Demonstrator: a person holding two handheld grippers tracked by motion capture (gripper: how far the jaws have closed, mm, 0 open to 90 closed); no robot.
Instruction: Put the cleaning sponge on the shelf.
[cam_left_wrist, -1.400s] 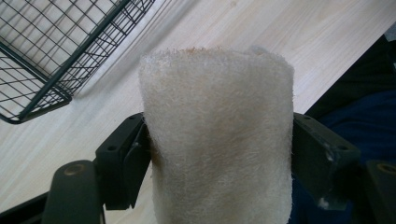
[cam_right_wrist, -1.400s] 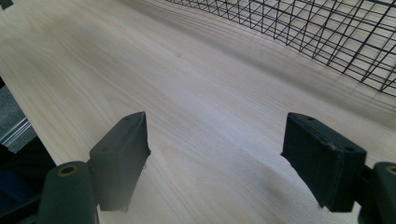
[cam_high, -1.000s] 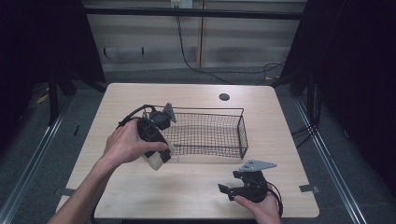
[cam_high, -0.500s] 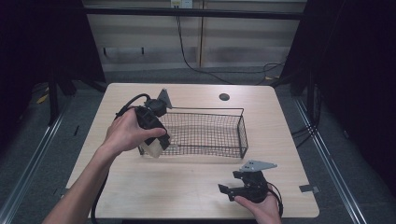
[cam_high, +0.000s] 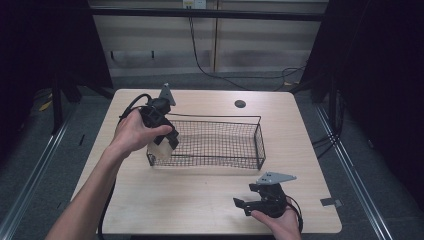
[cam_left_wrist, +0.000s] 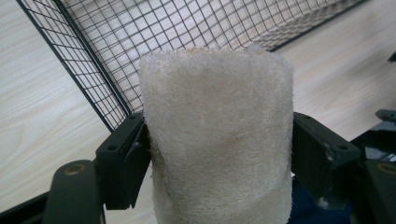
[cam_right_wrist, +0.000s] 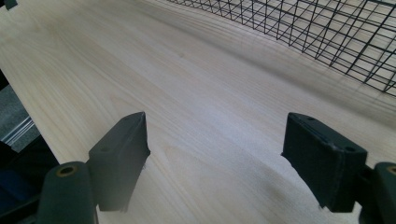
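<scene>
A cream, fibrous loofah roll (cam_left_wrist: 217, 140) stands upright between the jaws of my left gripper (cam_left_wrist: 217, 158), which is shut on it. In the high view the person's left hand holds that left gripper (cam_high: 167, 141) at the left end of the black wire basket (cam_high: 260, 142), with the loofah roll (cam_high: 158, 150) hanging at the basket's left wall. The basket's mesh (cam_left_wrist: 93, 70) lies right behind the roll. My right gripper (cam_high: 243, 205) rests low near the table's front right, open, with nothing between its jaws (cam_right_wrist: 217, 154).
The light wooden table (cam_high: 200, 195) carries the basket in its middle. A round dark cable hole (cam_high: 240, 104) sits at the back. The basket's near wall (cam_right_wrist: 327, 32) is ahead of the right gripper. Dark floor and rails surround the table.
The left hand has carried the loofah roll away from the person and a little higher, along the basket's left end. The right gripper has stayed put.
</scene>
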